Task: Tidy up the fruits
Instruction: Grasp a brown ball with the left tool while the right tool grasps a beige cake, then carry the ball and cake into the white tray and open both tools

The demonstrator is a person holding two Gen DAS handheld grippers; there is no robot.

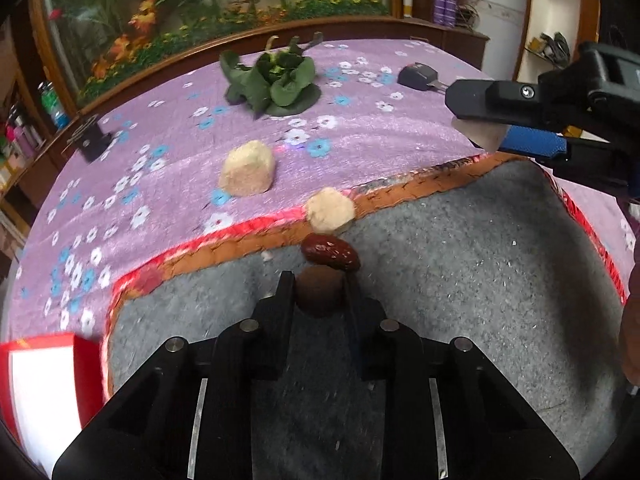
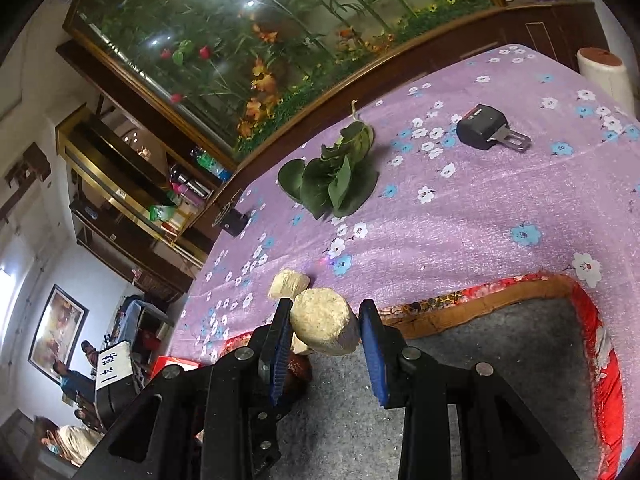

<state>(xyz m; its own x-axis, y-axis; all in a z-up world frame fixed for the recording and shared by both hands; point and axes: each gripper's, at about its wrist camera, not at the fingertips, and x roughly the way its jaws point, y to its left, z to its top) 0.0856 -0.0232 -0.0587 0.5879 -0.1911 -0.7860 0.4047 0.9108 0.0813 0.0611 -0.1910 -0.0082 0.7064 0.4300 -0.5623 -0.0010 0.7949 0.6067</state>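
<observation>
My left gripper (image 1: 318, 282) is shut on a round brown fruit (image 1: 319, 294), held low over the grey mat (image 1: 460, 280). A red date (image 1: 330, 255) lies just ahead of it, and a pale beige lump (image 1: 330, 210) sits on the mat's orange border. A larger beige lump (image 1: 248, 169) lies on the purple cloth. My right gripper (image 2: 326, 312) is shut on a pale beige cylinder-shaped piece (image 2: 324, 326), held above the mat's edge; it shows at the right in the left wrist view (image 1: 476, 120). Another beige lump (image 2: 289, 283) lies beyond it.
A bunch of green leaves (image 1: 276, 80) lies at the far middle of the floral purple tablecloth (image 1: 160, 184). A black seatbelt buckle (image 2: 490, 128) lies far right, a small black device (image 1: 93, 140) far left. A red box (image 1: 44, 380) is at the near left.
</observation>
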